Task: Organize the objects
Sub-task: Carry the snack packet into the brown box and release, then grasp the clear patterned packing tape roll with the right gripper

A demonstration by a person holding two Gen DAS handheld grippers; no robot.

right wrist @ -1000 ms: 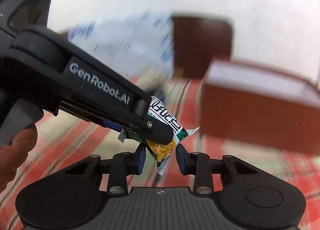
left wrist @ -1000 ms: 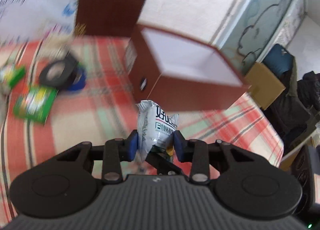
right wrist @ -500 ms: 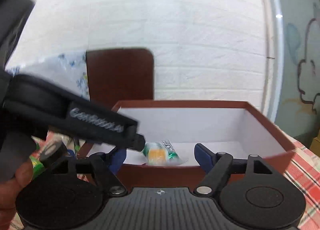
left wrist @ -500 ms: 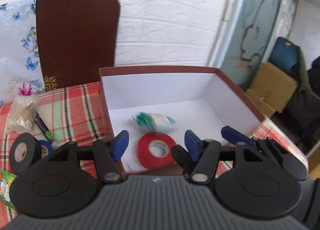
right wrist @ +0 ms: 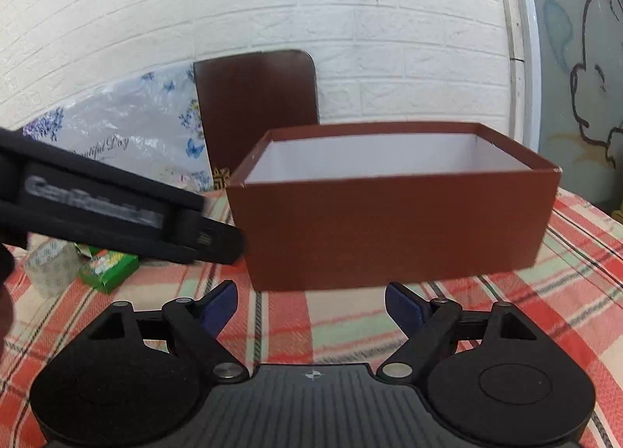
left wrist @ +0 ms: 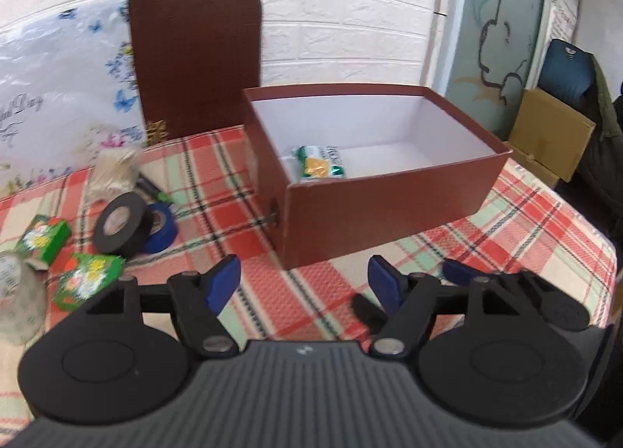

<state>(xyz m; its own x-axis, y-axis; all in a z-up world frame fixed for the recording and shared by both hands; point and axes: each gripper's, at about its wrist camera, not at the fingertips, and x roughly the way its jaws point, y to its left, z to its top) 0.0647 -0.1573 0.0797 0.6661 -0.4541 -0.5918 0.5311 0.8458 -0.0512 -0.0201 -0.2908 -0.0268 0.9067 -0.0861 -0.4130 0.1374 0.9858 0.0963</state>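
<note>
A brown box [left wrist: 381, 206] with a white inside stands on the plaid tablecloth [left wrist: 241, 214]; it also shows in the right wrist view [right wrist: 389, 230]. A green-and-white snack packet [left wrist: 319, 167] lies inside it. My left gripper [left wrist: 305, 284] is open and empty, in front of the box's near corner. My right gripper [right wrist: 311, 306] is open and empty, low before the box's front wall. The left gripper's body [right wrist: 117, 214] crosses the left of the right wrist view.
Left of the box lie a black tape roll [left wrist: 120, 224], a blue tape roll [left wrist: 161, 228], two green packets [left wrist: 83, 280], a clear tape roll [left wrist: 19, 300] and a pale bundle [left wrist: 113, 171]. A brown lid [left wrist: 194, 58] leans on the wall. The table's edge is at right.
Both grippers let go of the snack packet, which now lies in the box, and then drew back from above the box to its front. The red tape roll seen inside is now hidden.
</note>
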